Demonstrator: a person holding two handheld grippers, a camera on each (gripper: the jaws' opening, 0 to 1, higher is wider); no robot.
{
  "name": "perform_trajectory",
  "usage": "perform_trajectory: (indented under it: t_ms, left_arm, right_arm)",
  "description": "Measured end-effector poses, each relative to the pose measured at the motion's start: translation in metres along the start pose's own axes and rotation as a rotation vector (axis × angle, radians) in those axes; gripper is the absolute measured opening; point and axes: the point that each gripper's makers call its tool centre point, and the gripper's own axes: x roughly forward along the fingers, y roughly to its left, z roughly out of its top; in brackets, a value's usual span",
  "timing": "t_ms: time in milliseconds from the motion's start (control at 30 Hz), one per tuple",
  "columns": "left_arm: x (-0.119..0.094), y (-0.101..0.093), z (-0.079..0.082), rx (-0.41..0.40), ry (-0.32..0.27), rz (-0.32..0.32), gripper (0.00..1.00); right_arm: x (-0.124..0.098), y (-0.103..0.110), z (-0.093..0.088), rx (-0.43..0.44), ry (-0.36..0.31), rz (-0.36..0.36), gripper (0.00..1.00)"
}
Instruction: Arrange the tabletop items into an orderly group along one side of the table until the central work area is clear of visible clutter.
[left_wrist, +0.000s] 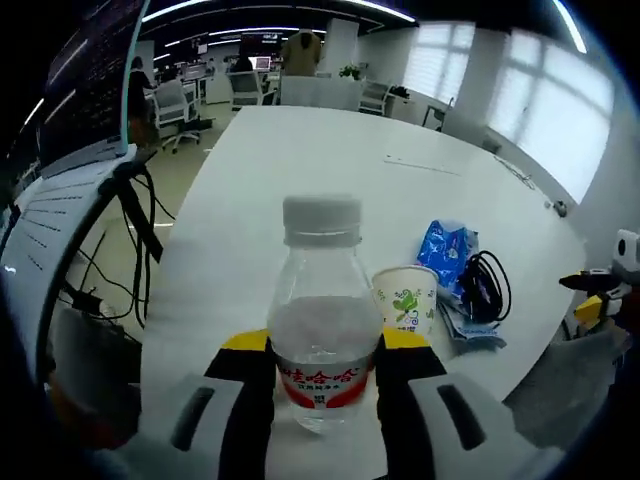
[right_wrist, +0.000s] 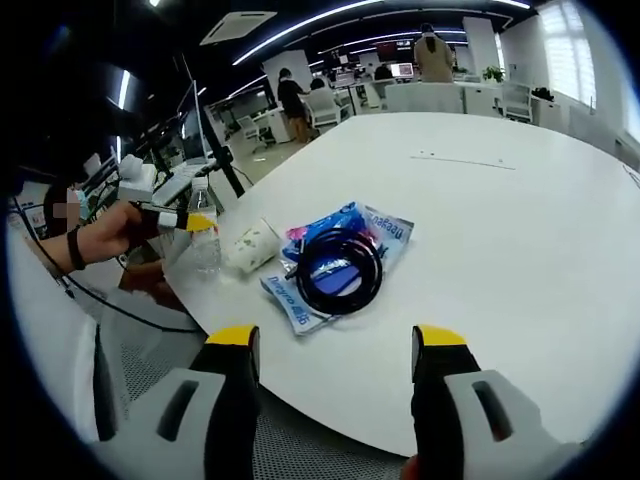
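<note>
At the near edge of the white table (left_wrist: 330, 170), a small group of items is seen clustered: a clear water bottle (left_wrist: 322, 315), a tilted paper cup (left_wrist: 406, 300), blue snack packets (left_wrist: 448, 250) and a coiled black cable (left_wrist: 487, 283). Beyond this cluster the tabletop is left broad and bare toward the far edge, with only a thin line-like object lying far off. In the right gripper view, the cable (right_wrist: 338, 268) is seen lying on top of the packets (right_wrist: 340, 245), just beside the cup (right_wrist: 252, 246), with the table rim curving close below.

The bottle is gripped at its red-labelled body by the left gripper (left_wrist: 324, 372), whose jaws are closed against its sides. The right gripper (right_wrist: 334, 360) is held wide open over the table edge, nothing between its jaws, short of the packets.
</note>
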Motion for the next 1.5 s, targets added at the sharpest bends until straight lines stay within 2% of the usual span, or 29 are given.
perform_trajectory:
  t_ms: [133, 333, 467, 567, 867, 1067, 1233, 1400, 1500]
  left_arm:
    - [-0.004, -0.002, -0.004, 0.016, -0.005, 0.006, 0.38]
    - [-0.010, -0.007, -0.017, 0.125, 0.018, 0.027, 0.38]
    - [-0.013, -0.010, -0.025, 0.091, -0.001, 0.005, 0.38]
    - [-0.016, -0.012, -0.026, 0.114, -0.005, -0.003, 0.38]
    - [-0.016, -0.013, -0.028, 0.113, -0.018, -0.005, 0.39]
    - [-0.013, -0.017, -0.030, 0.080, -0.028, -0.027, 0.39]
    - [-0.010, -0.016, -0.031, 0.058, -0.017, -0.051, 0.42]
    - [-0.009, -0.014, -0.030, 0.055, -0.017, -0.079, 0.47]
    - [-0.009, -0.016, -0.029, 0.093, -0.008, -0.088, 0.47]
  right_arm:
    - [0.002, 0.001, 0.001, 0.001, 0.004, 0.006, 0.60]
    - [0.006, 0.005, 0.002, -0.013, 0.015, 0.023, 0.60]
    - [0.006, 0.005, 0.005, -0.014, 0.012, 0.026, 0.60]
    - [0.006, 0.005, 0.006, -0.019, 0.012, 0.029, 0.60]
    - [0.002, 0.005, 0.004, -0.023, 0.010, 0.027, 0.60]
    - [0.001, 0.006, -0.004, -0.022, 0.030, 0.027, 0.60]
    - [0.001, 0.007, -0.003, -0.016, 0.027, 0.027, 0.60]
    - [0.001, 0.005, -0.001, -0.027, 0.029, 0.025, 0.60]
    - [-0.002, 0.001, -0.001, -0.022, 0.025, 0.017, 0.60]
